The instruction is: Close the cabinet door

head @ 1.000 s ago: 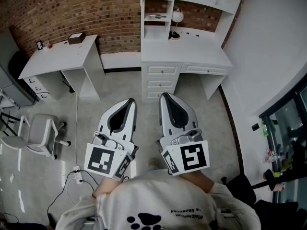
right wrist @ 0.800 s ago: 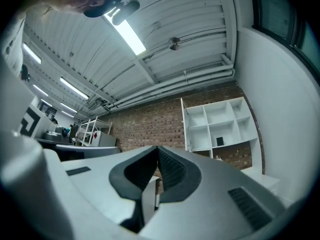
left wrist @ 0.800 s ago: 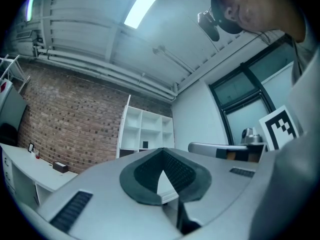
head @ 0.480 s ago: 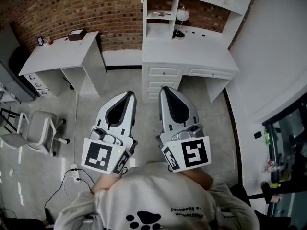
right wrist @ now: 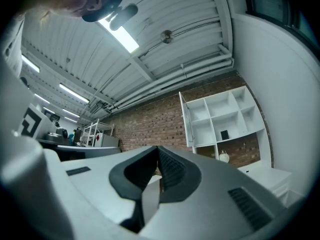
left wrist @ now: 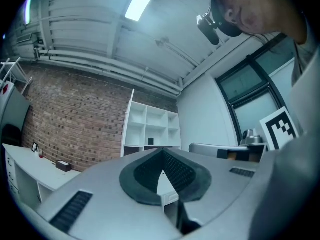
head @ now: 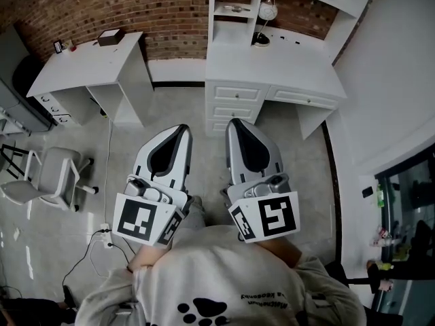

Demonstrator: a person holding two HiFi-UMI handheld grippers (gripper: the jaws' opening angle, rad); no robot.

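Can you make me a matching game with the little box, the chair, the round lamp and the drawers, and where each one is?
Things:
1. little dark box
2. grey chair
3. round lamp
4. drawers

Places:
A. on the floor
B. on top of the plain desk at the left
C. under the top of the shelved desk
D. on top of the shelved desk

Right pairs: 1-B, 2-A, 3-D, 4-C.
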